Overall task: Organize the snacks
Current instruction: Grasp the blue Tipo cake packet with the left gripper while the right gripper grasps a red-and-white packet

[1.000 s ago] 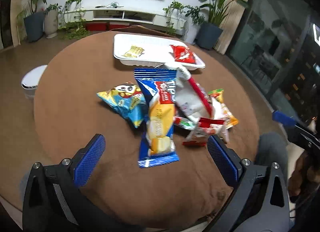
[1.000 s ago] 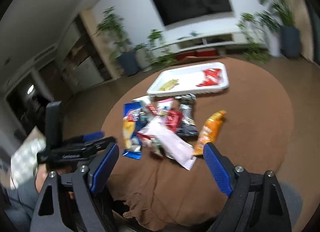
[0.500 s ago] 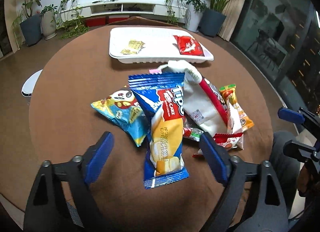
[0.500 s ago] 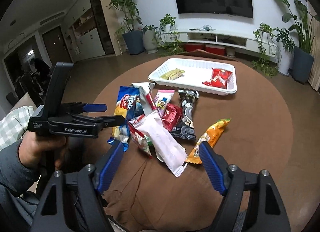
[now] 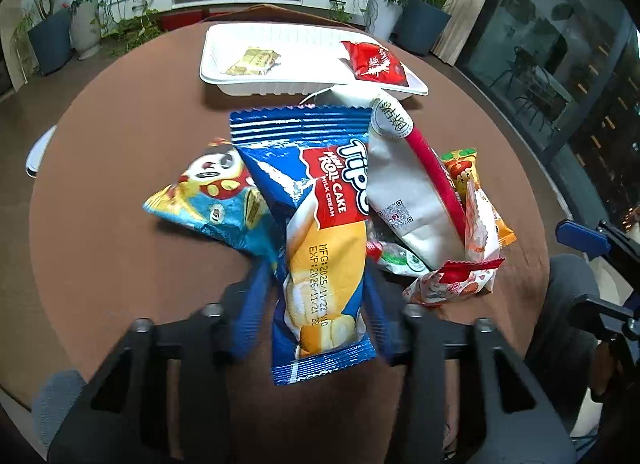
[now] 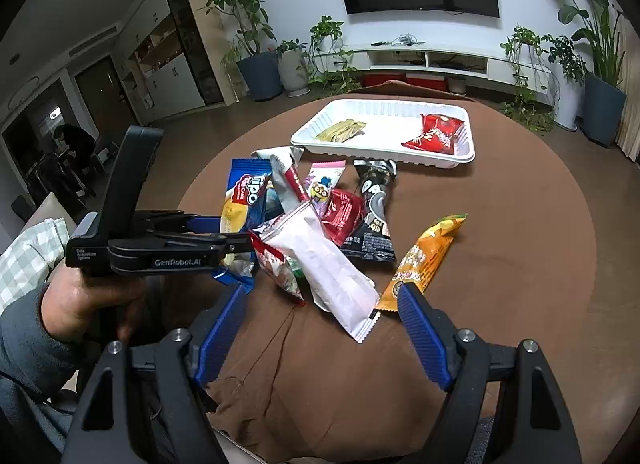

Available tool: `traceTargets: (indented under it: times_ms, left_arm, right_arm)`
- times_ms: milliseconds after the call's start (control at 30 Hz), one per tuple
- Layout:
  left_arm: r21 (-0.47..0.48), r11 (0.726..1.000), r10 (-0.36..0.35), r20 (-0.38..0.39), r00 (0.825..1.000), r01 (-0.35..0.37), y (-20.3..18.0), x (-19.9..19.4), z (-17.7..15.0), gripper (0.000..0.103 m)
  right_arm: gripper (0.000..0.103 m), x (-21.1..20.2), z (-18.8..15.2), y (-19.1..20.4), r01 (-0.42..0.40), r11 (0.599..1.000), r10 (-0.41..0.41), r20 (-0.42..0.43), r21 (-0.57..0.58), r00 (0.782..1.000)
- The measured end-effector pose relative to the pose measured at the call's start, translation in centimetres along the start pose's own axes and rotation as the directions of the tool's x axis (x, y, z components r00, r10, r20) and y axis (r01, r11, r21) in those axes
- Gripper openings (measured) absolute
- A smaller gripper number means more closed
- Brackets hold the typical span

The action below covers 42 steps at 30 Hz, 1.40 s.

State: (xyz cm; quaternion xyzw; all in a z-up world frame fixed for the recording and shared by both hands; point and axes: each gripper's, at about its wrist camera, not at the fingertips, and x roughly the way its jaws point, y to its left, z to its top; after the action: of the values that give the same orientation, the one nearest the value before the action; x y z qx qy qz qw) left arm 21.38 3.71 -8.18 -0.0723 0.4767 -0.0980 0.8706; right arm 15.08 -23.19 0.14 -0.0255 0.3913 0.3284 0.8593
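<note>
A pile of snack packs lies on a round brown table (image 5: 100, 167). My left gripper (image 5: 316, 296) is shut on the blue Tipo roll cake pack (image 5: 320, 223), its blue pads on both sides of the pack's lower half; it also shows in the right wrist view (image 6: 236, 242). The Tipo pack (image 6: 244, 199) is at the pile's left there. My right gripper (image 6: 320, 328) is open and empty, above the near table edge, close to a white pack (image 6: 324, 264) and an orange pack (image 6: 428, 260). A white tray (image 6: 384, 151) at the back holds a red pack (image 6: 438, 133) and a gold pack (image 6: 340, 129).
A blue panda pack (image 5: 212, 199), a white pack with a red stripe (image 5: 404, 183) and several small packs lie beside the Tipo pack. A black pack (image 6: 374, 207) lies mid-pile. Potted plants, a TV shelf and a glass wall ring the table.
My left gripper moved forward over the Tipo pack and closed its jaws on it. My right gripper swung to face the pile and stayed open.
</note>
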Motion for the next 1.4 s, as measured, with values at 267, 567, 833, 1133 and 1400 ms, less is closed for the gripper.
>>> traceTargets:
  times_ms: [267,567,833,1133,1400]
  left_arm:
    - [-0.02,0.999,-0.043,0.019,0.999,0.043,0.9,-0.1,-0.1,0.028]
    - [-0.051,0.994,-0.092,0.034,0.995,0.093,1.9,-1.4,-1.4,0.028]
    - [-0.085,0.988,-0.123,0.052,0.991,0.127,2.6,-2.1,-2.0,0.028]
    - [-0.096,0.983,-0.151,0.028,0.988,0.153,2.6,-1.8,-2.8,0.025]
    - [-0.091,0.983,-0.156,0.025,0.987,0.158,3.1,-2.2,-3.0,0.024]
  right_arm:
    - [0.08,1.0,0.3,0.3,0.008,0.998,-0.01,-0.035,-0.062,0.999]
    - [0.073,4.7,1.5,1.5,-0.038,0.953,-0.009,-0.154,-0.3,0.988]
    - [0.069,5.9,2.0,2.5,-0.206,0.857,0.09,-0.257,-0.472,0.962]
    - [0.064,5.3,1.5,3.5,-0.301,0.837,0.157,-0.326,-0.456,0.932]
    - [0.063,6.0,0.0,5.7,-0.144,0.99,0.134,-0.321,-0.006,0.938]
